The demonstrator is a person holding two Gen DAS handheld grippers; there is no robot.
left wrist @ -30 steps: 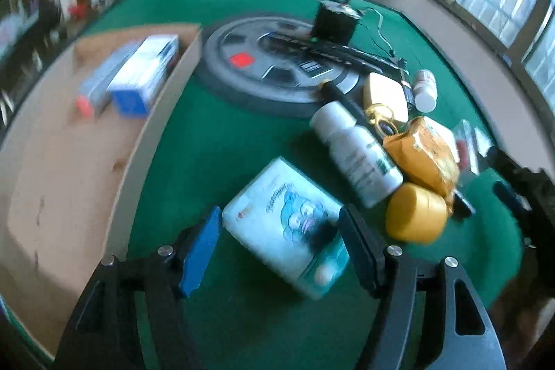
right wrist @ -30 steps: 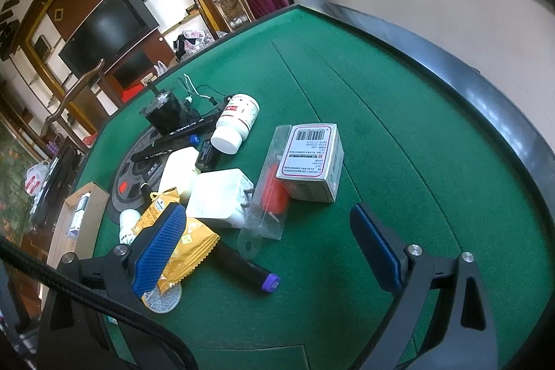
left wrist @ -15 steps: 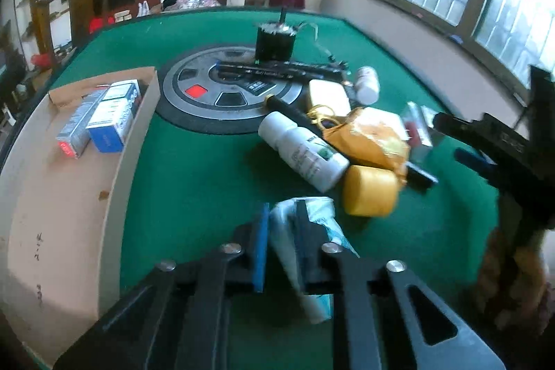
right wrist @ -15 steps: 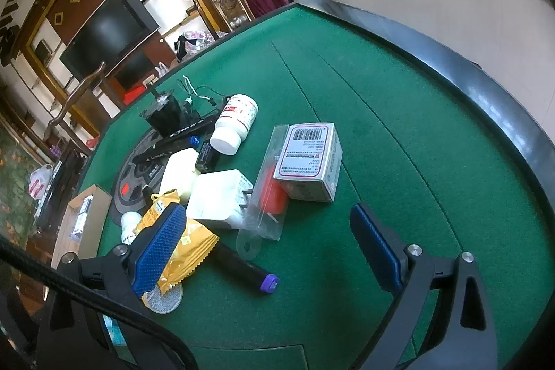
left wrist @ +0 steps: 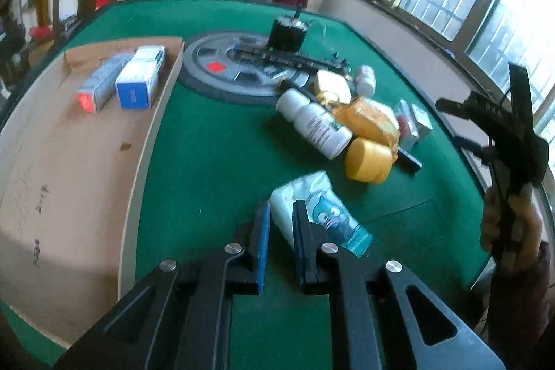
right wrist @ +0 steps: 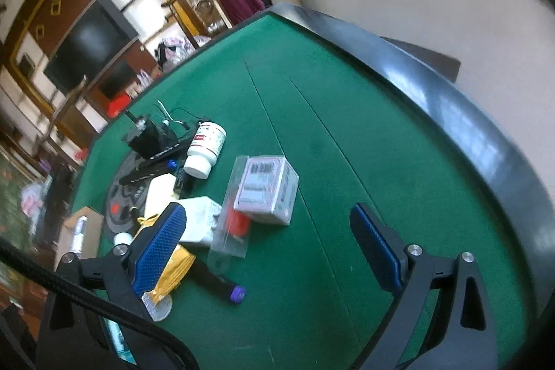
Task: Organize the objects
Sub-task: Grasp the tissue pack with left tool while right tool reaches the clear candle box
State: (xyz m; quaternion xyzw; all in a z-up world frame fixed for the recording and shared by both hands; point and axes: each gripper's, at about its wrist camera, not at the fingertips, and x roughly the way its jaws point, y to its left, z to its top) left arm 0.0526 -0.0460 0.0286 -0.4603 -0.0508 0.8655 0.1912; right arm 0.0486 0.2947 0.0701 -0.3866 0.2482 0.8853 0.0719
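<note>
My left gripper is shut on a white and teal tissue pack with a cartoon face, held above the green table. A cardboard tray lies to the left with two small boxes at its far end. The pile to the right holds a white bottle, a yellow jar and an orange pouch. My right gripper is open and empty, above the table near a white barcode box, and also shows in the left wrist view.
A round grey disc with a black device sits at the table's far middle. The right wrist view has a white pill bottle, a white charger, a clear packet with a red item and a purple-capped pen. The table's dark rim curves right.
My left gripper closed on the tissue pack and lifted it off the table, turning it on edge. My right gripper tilted slightly and stayed open.
</note>
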